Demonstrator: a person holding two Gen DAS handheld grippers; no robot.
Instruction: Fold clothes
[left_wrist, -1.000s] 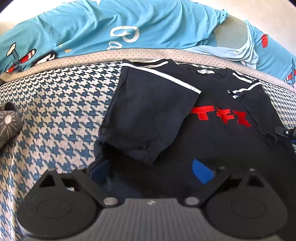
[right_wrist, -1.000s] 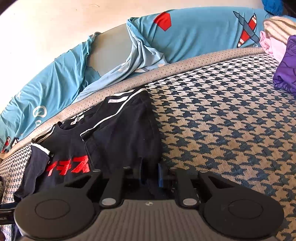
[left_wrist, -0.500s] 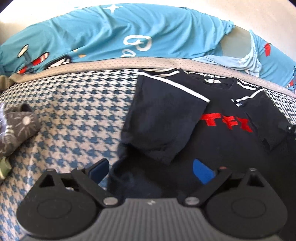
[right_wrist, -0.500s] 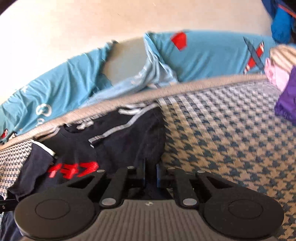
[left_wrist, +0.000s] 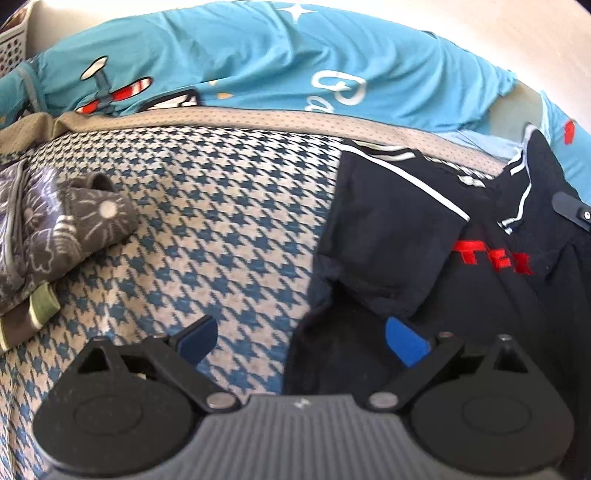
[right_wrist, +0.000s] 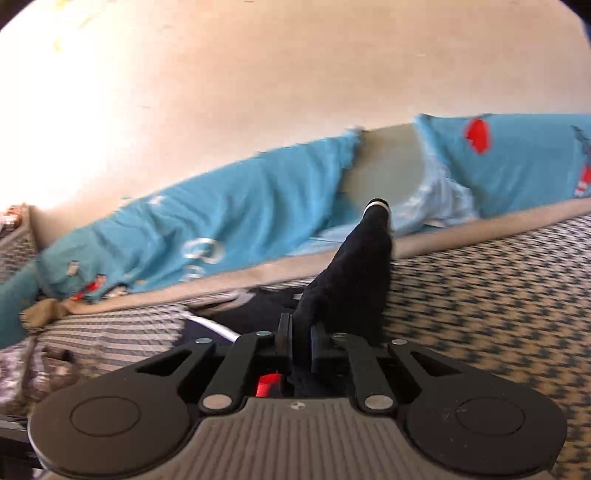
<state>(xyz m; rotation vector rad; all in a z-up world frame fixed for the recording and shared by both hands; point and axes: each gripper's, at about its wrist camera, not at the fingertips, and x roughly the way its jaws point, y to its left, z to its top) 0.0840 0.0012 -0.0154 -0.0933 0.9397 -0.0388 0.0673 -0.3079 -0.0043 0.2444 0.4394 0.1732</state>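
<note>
A: Biggest first. Houndstooth cover (left_wrist: 221, 229) is spread across the whole surface, blue printed bedding (left_wrist: 258, 62) is bunched along the far edge.

B: Noted. Task item?

A: Black T-shirt (left_wrist: 399, 229), red lettering on the chest, laid on the right part of the cover. One sleeve is seen folded in over the front. The opposite edge is held up off the cover, standing in a tall peak in the right wrist view.

B: Other clothes?

A: Grey patterned garment (left_wrist: 55, 229) is left well apart, at the left.

B: Grippers?

A: Right gripper (right_wrist: 301, 341): jaws are clamped together on black shirt fabric. Left gripper (left_wrist: 301, 338): jaws are spread wide, nothing held, parked over the shirt's near left edge.

B: Risks?

A: Only a thin pinch of cloth is held, so the fabric could be pulled free mid-fold. The already folded sleeve could be dragged out of place if the body is tugged sideways. An uneven, bunched crease is likely, since the lower hem is not pinned by the left.
</note>
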